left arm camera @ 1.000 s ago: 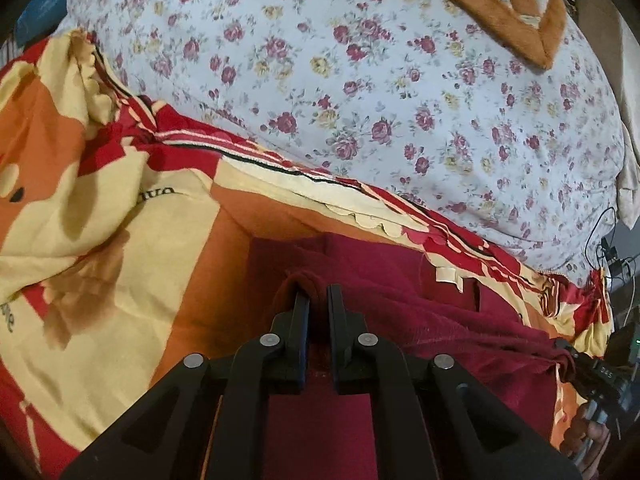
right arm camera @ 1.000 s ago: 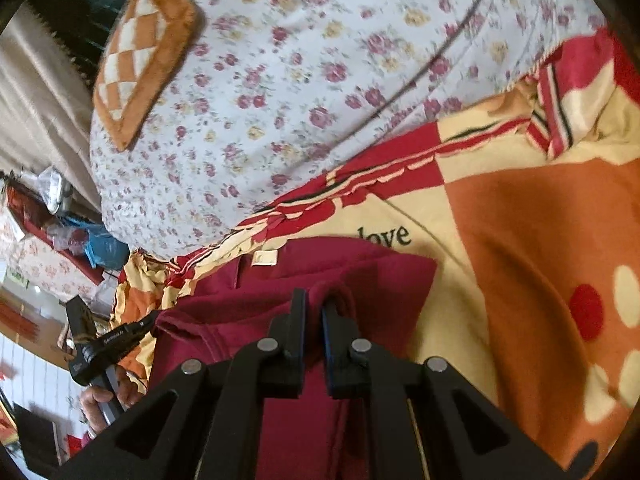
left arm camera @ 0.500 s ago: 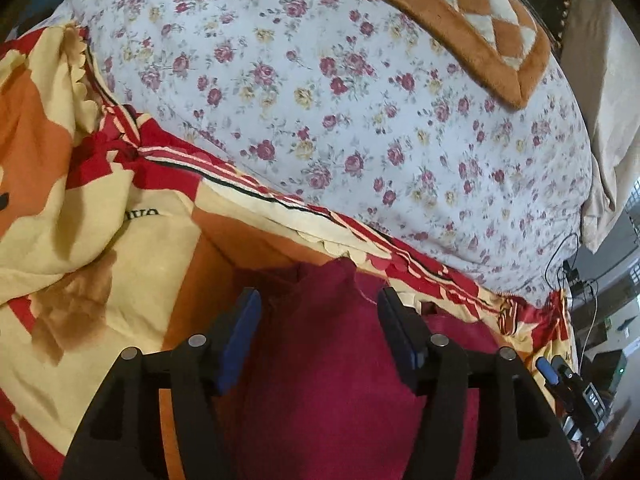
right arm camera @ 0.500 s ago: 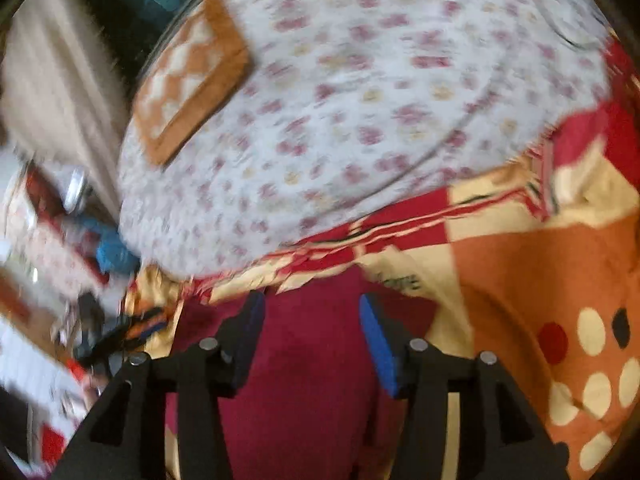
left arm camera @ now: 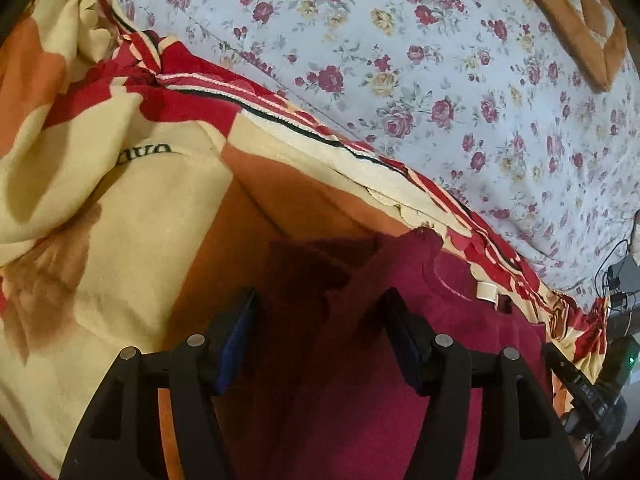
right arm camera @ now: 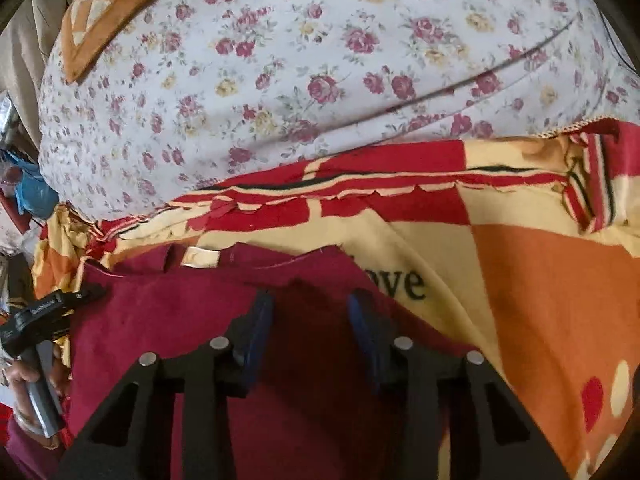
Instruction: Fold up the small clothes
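The maroon garment (left arm camera: 360, 360) lies spread on the patterned blanket (left arm camera: 120, 220), right under both tools; in my right view it fills the lower middle (right arm camera: 180, 320), its neckline edge turned toward the bedding beyond, with a pale label (right arm camera: 201, 257) showing there. In the left view I see the same label (left arm camera: 486, 291) beside the collar, and one corner of the cloth peaks up at the blanket's scalloped border.

My left gripper (left arm camera: 322, 338) stands wide apart, blue pads on either side of a dark fold of the garment, gripping nothing. My right gripper (right arm camera: 310, 330) is also spread, somewhat narrower, the cloth lying loose between its fingers.

Just beside the garment's right edge the blanket carries printed letters (right arm camera: 402, 284). Beyond the blanket's red striped hem rises a floral quilt (right arm camera: 320, 72), bulging high and closing off the far side. An orange checked cushion (right arm camera: 108, 8) rests on top of it.

At the left of the right view I see the other tool's handle held in a hand (right arm camera: 32, 380). Cables and a small device (left arm camera: 618, 284) sit at the far right edge of the left view.
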Motion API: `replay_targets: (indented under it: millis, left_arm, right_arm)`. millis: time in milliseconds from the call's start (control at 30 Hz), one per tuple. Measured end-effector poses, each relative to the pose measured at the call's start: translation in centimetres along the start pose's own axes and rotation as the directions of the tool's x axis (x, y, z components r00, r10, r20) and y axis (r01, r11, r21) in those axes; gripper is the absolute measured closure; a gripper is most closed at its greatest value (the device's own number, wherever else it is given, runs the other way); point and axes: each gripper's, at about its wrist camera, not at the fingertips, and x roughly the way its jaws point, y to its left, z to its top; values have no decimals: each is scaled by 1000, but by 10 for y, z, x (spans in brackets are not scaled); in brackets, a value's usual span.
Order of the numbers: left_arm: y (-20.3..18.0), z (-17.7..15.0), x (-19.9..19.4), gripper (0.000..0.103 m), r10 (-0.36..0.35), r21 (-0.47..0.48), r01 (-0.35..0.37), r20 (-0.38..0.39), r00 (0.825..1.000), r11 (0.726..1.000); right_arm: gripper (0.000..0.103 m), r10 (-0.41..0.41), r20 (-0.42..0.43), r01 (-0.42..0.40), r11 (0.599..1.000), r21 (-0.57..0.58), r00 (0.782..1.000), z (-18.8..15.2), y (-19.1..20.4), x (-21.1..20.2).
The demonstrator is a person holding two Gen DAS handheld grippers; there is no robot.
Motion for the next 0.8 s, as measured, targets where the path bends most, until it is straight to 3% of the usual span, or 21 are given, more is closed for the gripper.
replay_targets:
  millis: [133, 267, 400, 433, 500, 567, 667, 733, 800]
  left_arm:
    - [-2, -13, -28, 50, 11, 51, -12, 38, 999, 999]
    - [0, -36, -61, 50, -24, 97, 16, 74, 997, 995]
    - [0, -65, -79, 50, -19, 142, 6, 87, 996, 990]
    - [1, -70, -79, 50, -9, 149, -3, 80, 997, 989]
    - [5, -82, -77, 50, 27, 154, -36, 58, 998, 987]
    - [11, -91, -77, 50, 32, 141, -39, 48, 998, 989]
    - [23, -101, -74, 50, 18, 99, -23, 50, 999, 995]
    - [29, -105, -69, 50, 4, 63, -7, 48, 999, 998]
    - [27, -107, -71, 50, 8, 68, -12, 65, 998, 998]
  right_arm:
    - [61, 18, 7, -18, 1000, -10, 1000, -21, 1, -45]
    - [61, 21, 7, -21, 998, -55, 1000, -62, 1, -91]
    - [61, 84, -54, -86, 996, -38, 995, -101, 3, -94]
    - [68, 86, -77, -90, 995, -40, 993, -109, 4, -90]
    - [94, 42, -97, -53, 992, -111, 994, -121, 12, -86]
    - [94, 12, -82, -25, 985, -169, 997, -125, 18, -96]
    - [94, -17, -62, 7, 987, -162, 998, -128, 11, -104]
    - [95, -48, -96, 32, 986, -161, 994, -134, 6, -95]
    - [94, -38, -94, 24, 989, -147, 995, -135, 4, -99]
